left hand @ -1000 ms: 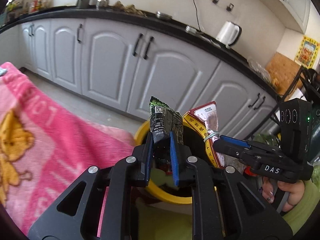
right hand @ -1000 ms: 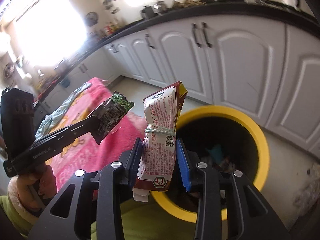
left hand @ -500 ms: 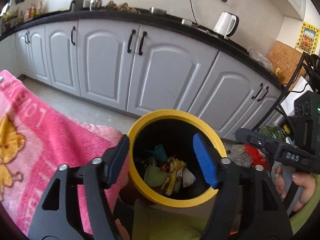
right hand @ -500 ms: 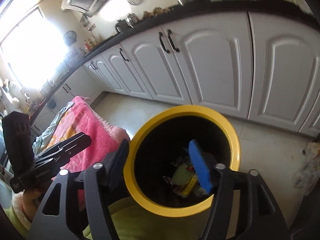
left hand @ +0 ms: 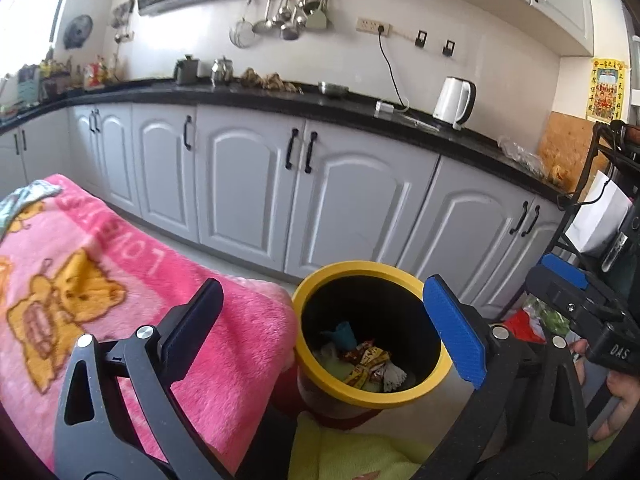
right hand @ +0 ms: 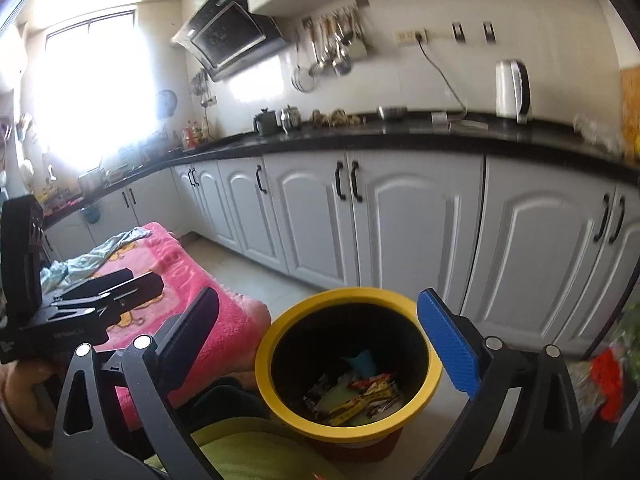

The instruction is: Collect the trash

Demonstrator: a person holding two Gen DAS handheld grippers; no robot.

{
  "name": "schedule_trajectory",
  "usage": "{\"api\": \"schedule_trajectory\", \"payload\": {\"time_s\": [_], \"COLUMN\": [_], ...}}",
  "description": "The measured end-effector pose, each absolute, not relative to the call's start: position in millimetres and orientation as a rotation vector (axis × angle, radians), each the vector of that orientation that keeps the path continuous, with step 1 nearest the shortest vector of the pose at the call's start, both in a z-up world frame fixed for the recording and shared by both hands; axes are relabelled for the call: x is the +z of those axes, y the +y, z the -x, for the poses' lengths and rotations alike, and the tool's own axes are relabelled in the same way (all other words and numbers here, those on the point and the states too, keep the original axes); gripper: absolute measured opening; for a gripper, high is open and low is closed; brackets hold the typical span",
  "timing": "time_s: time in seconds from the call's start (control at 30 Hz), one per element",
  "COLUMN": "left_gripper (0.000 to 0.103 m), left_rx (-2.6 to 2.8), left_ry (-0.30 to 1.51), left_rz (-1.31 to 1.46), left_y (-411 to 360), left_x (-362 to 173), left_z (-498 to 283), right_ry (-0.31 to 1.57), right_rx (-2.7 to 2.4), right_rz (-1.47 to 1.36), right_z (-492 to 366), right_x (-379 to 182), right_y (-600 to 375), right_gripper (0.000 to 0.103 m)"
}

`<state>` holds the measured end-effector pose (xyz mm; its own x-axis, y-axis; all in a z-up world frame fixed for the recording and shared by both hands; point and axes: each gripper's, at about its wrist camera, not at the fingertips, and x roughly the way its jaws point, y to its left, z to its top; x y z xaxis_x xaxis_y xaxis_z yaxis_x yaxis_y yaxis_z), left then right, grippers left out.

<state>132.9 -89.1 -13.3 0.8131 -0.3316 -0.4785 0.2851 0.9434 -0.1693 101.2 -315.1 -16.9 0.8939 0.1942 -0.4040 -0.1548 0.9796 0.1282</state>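
Note:
A yellow-rimmed black bin stands on the floor below both grippers; it also shows in the right wrist view. Wrappers lie in its bottom, also seen in the right wrist view. My left gripper is wide open and empty above the bin. My right gripper is wide open and empty above the bin. The right gripper shows at the right edge of the left wrist view; the left gripper shows at the left of the right wrist view.
A pink cartoon blanket covers a surface left of the bin. White cabinets under a black counter stand behind it. Red and green bags lie on the floor at right. A lime-green sleeve is below.
Both grippers opened and dropped their wrappers, the green packet and the red-and-white packet, into the bin. Both have since risen and pulled back, with jaws wider.

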Motion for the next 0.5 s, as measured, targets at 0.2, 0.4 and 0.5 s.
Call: {"api": "schedule_trajectory", "payload": {"time_s": [0.2,0.4,0.5], "left_gripper": [0.092,0.092,0.092], "left_rx": [-0.264,-0.200,-0.187], "left_ry": [0.456,0.392,0.394], "left_rz": [0.083,0.098,0.102], "left_y": [-80,-69,-65], "left_x": [-8,-8,-9], "left_z": [-103,-81,-78], "right_ry": [0.338,0.247,0.222], "right_rx": [0.173,0.137,0.111], "right_rz": [-0.052,-0.039,-0.043], "right_z": [-70,-46,-44], "right_x": [-13,-11,-11], "right_y": [-304,-300,-300], "right_gripper": [0.097,0.097,0.097]}}
